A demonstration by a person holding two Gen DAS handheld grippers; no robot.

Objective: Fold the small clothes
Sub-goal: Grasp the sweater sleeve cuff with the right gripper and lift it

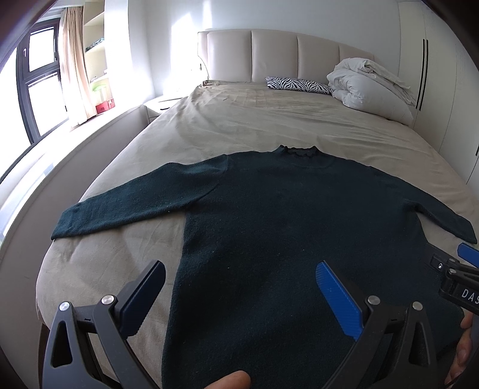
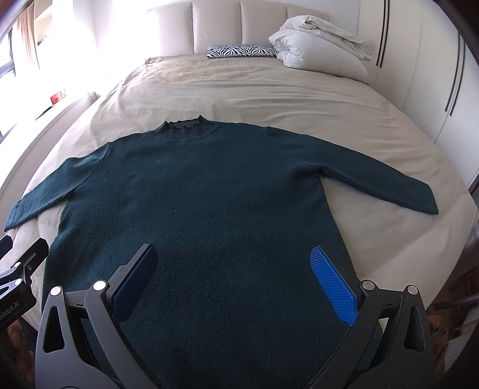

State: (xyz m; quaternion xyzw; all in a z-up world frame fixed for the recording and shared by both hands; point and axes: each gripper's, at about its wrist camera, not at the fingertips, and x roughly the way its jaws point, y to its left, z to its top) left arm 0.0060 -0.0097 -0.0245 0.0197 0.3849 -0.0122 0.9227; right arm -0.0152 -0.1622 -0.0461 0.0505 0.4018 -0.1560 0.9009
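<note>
1. The dark green sweater [image 2: 191, 206] lies flat on the beige bed [image 2: 239, 89], collar toward the headboard [image 2: 239, 27] and hem toward the foot, its sleeves spread out sideways.
2. The left gripper [image 1: 239, 287] hangs over the hem's left part, fingers spread wide, gripping nothing.
3. The right gripper [image 2: 233, 269] hangs over the hem's right part, likewise spread and empty.
4. A zebra pillow [image 2: 239, 51] and a bundled duvet [image 2: 320, 45] sit by the headboard.

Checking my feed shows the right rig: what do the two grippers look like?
Both match: the left gripper and right gripper have black skeletal frames with triangular cutouts, silver pivot bolts and textured blue finger pads. White lettering marks their bodies. No cables visible.
</note>
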